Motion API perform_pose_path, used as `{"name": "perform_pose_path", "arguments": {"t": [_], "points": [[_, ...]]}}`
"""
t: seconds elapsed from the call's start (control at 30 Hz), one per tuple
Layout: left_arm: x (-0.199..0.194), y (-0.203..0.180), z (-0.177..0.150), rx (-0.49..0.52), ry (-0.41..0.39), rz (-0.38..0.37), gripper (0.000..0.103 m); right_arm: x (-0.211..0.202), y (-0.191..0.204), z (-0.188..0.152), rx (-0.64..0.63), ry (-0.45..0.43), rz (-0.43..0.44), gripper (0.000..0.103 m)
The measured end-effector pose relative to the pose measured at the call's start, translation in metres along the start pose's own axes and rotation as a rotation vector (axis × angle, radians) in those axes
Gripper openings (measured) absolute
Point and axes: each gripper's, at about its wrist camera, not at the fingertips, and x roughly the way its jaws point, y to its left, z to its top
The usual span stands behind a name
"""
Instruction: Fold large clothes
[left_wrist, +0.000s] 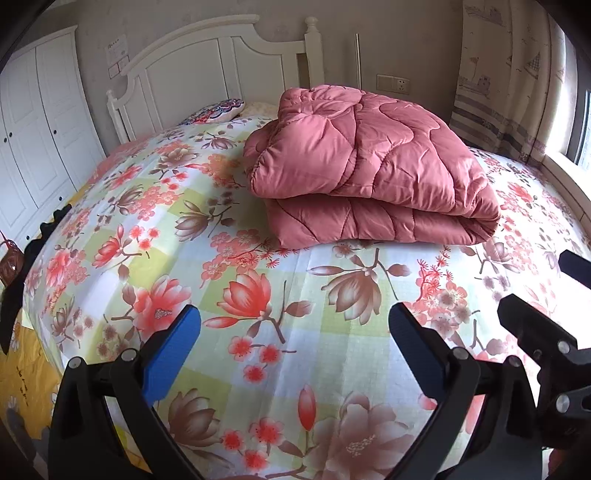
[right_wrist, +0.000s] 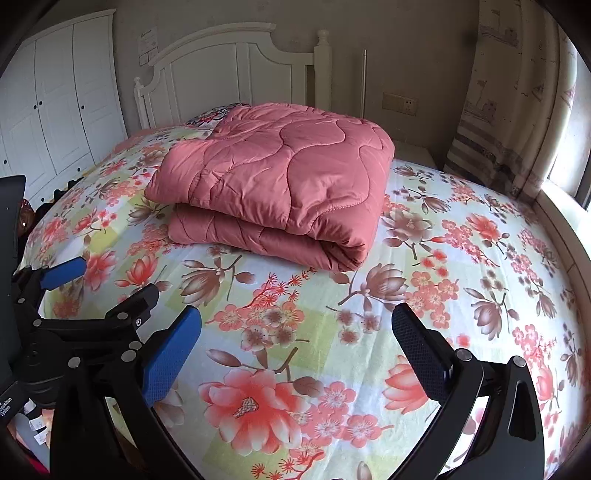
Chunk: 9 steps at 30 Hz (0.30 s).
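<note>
Showing only in the left view: a patterned pillow (left_wrist: 218, 110).

The left gripper (left_wrist: 295, 354) is spread wide, holding nothing. The right gripper (right_wrist: 295, 354) sits just beside it, equally wide and empty.

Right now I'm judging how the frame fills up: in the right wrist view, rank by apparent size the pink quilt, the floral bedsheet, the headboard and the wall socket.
1. Floral bedsheet, largest by far.
2. Pink quilt.
3. Headboard, farther off, so its true size is understated.
4. Wall socket, smallest.
</note>
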Motion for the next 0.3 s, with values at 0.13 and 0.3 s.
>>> {"name": "perform_pose_path", "arguments": {"t": [0.13, 0.3], "points": [[0.0017, -0.0023, 0.0013, 0.007, 0.028, 0.033, 0.101, 0.0084, -0.0030, 0.0019, 0.018, 0.072, -0.004, 0.099], [-0.0033, -0.0033, 0.0027, 0.018, 0.013, 0.023, 0.101, 0.0050, -0.0073, 0.0013, 0.035, 0.060, -0.007, 0.099]]}}
